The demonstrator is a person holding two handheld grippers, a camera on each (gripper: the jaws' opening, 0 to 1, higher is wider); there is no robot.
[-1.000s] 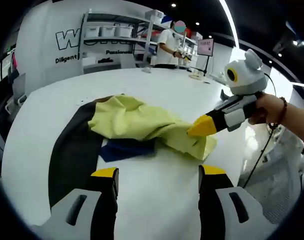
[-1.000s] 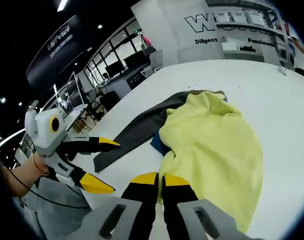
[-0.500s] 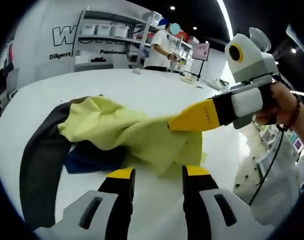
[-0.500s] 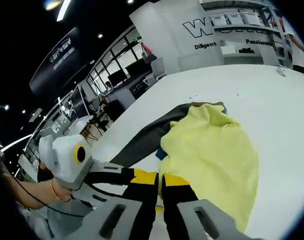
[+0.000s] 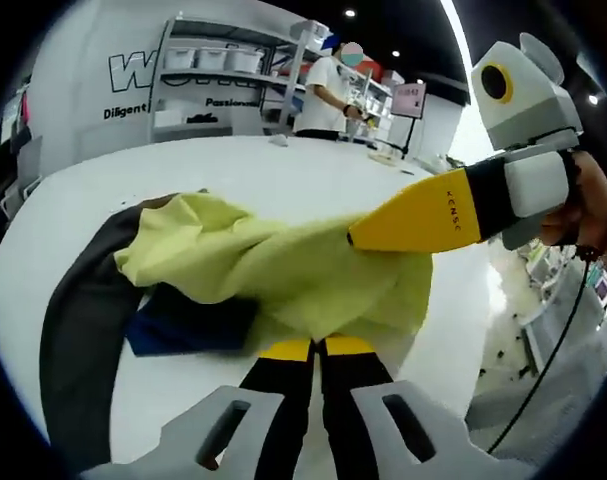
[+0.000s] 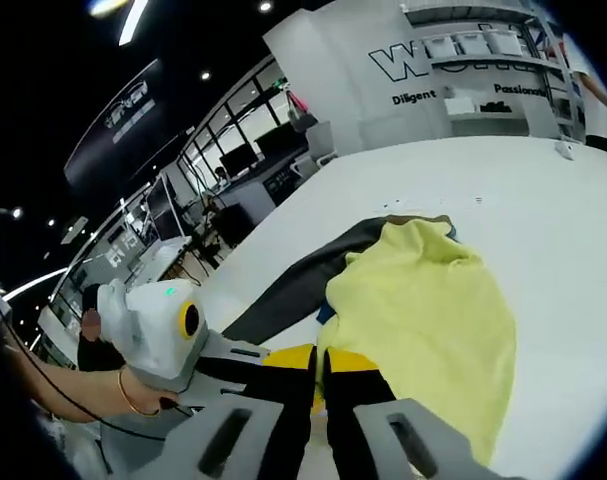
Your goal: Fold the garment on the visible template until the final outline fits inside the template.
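Note:
A crumpled yellow garment [image 5: 273, 265] lies partly on a dark grey template [image 5: 73, 320] on the white table. A blue patch [image 5: 183, 325] shows under the garment's near side. My left gripper [image 5: 318, 349] is shut on the garment's near edge. The right gripper [image 5: 408, 222] comes in from the right, its yellow jaws pinching the garment's right side. In the right gripper view, the right gripper [image 6: 321, 357] is shut on the yellow garment [image 6: 428, 310], which spreads ahead of it beside the template [image 6: 288, 285]. The left gripper's body [image 6: 158, 335] is held in a hand at the left.
The white table [image 5: 283, 170] stretches away behind the garment, with its edge at the right. Shelving [image 5: 223, 75] and a person [image 5: 323, 95] stand beyond the far side. A cable [image 5: 543, 370] hangs from the right gripper.
My left gripper has gone from open to shut on the garment's near edge. The right gripper stays shut on the garment and has lifted its side slightly.

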